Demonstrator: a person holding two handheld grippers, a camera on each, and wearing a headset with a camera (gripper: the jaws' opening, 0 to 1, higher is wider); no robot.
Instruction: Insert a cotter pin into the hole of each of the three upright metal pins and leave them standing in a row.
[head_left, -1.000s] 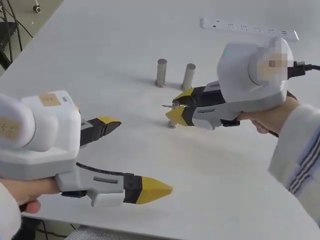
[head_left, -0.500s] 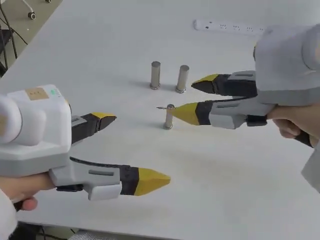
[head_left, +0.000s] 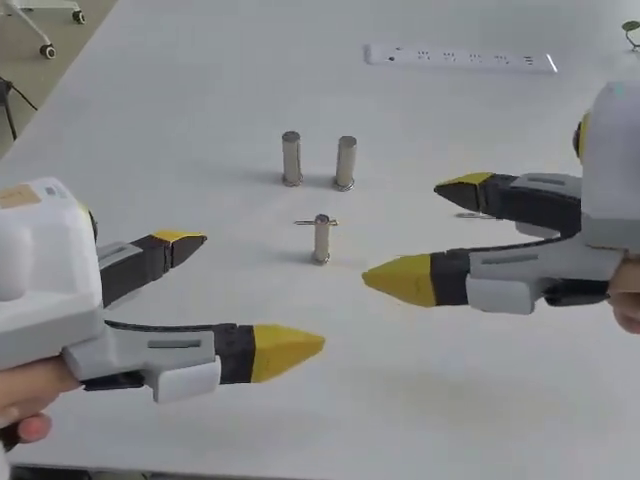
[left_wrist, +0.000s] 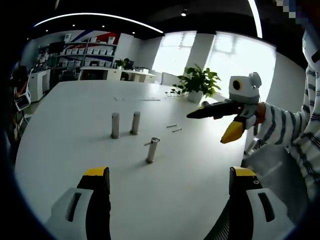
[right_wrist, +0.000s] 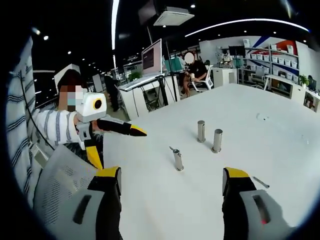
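Note:
Three upright metal pins stand on the white table (head_left: 200, 100). Two form a back pair (head_left: 291, 158) (head_left: 345, 163). The front pin (head_left: 321, 238) carries a cotter pin (head_left: 317, 222) crosswise through its top. My right gripper (head_left: 410, 232) is open to the right of that pin, holding nothing. At the lower left my left gripper (head_left: 245, 292) is open too. The left gripper view shows the front pin (left_wrist: 152, 150), the back pair (left_wrist: 115, 125) (left_wrist: 135, 123) and two loose cotter pins (left_wrist: 171, 126) (left_wrist: 177, 130) lying beyond. In the right gripper view the front pin (right_wrist: 177, 160) stands ahead.
A white power strip (head_left: 460, 58) lies at the table's far edge. One loose cotter pin (right_wrist: 261, 182) lies by my right gripper's finger. A potted plant (left_wrist: 200, 82) stands beyond the table. Desks and people fill the room behind.
My right gripper was shut on the cotter pin at the front pin; it has opened, left the cotter pin in the hole and drawn back to the right. The left gripper stayed put.

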